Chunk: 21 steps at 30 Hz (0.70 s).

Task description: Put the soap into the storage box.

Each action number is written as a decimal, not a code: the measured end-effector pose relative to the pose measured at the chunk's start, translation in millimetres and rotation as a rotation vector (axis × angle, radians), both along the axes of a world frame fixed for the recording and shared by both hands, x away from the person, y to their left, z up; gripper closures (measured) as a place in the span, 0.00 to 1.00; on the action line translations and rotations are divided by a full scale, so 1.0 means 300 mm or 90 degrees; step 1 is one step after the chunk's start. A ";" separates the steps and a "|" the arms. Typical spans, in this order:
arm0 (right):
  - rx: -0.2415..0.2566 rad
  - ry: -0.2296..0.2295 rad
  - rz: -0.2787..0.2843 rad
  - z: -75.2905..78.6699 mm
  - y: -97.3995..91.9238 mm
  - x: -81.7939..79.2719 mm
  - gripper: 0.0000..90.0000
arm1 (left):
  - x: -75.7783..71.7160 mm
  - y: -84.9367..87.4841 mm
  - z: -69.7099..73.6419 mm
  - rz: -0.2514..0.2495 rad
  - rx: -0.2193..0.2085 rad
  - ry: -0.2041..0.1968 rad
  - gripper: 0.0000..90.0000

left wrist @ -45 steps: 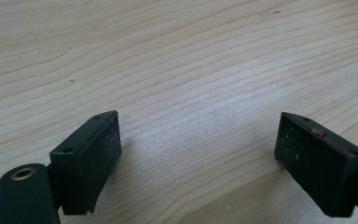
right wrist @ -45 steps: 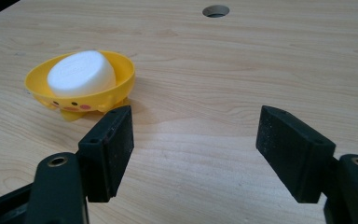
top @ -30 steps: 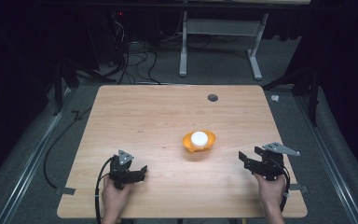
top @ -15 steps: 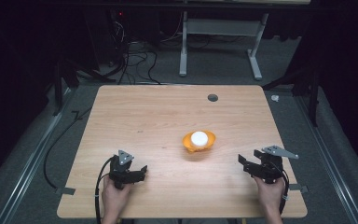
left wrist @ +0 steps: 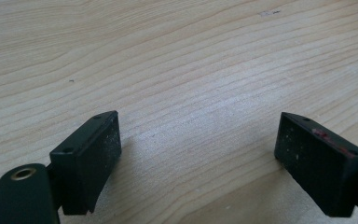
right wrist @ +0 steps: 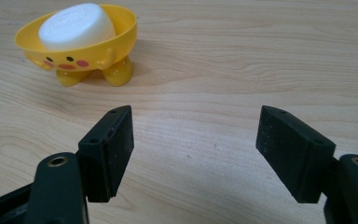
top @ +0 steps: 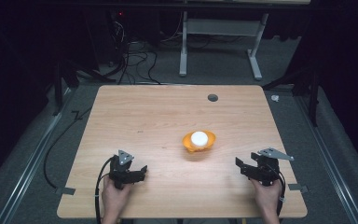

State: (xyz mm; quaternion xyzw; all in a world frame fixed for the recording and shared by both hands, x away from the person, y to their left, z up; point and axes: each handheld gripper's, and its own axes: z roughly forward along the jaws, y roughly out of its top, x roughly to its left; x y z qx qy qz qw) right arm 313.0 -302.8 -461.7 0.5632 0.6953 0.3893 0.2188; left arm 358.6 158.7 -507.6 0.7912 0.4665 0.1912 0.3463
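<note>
A yellow duck-faced soap dish (top: pixel 199 142) stands right of the table's middle with a white bar of soap (top: pixel 199 137) lying in it. In the right gripper view the soap dish (right wrist: pixel 81 58) sits at the upper left, the soap (right wrist: pixel 77 25) filling its bowl. My right gripper (top: pixel 240 164) rests open near the front right edge, right of and nearer than the dish; bare wood lies between the jaws of the right gripper (right wrist: pixel 196 140). My left gripper (top: pixel 142 171) rests open near the front left, well apart from the dish. Nothing but wood lies between the jaws of the left gripper (left wrist: pixel 198 149).
The wooden table (top: pixel 144 116) has a dark round cable hole (top: pixel 212 98) near its far edge. A black cable (top: pixel 100 186) trails from the left gripper over the front edge. Beyond the table are floor cables (top: pixel 130 60) and a white desk frame (top: pixel 219 28).
My right gripper has slid slightly toward the front edge and a little left. The left gripper, dish and soap have stayed put.
</note>
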 end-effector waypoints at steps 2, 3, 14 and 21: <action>0.002 0.006 -0.001 -0.007 0.003 0.000 0.31 | 0.000 0.000 0.000 0.000 0.000 0.000 0.17; 0.002 0.006 -0.001 -0.007 0.003 0.000 0.31 | 0.000 0.000 0.000 0.000 0.000 0.000 0.17; 0.001 0.019 0.003 -0.041 0.023 0.002 0.32 | 0.000 0.000 0.000 0.000 0.000 0.000 0.17; -0.016 0.023 0.012 -0.053 0.052 0.009 0.32 | 0.000 0.000 0.000 0.000 0.000 0.000 0.17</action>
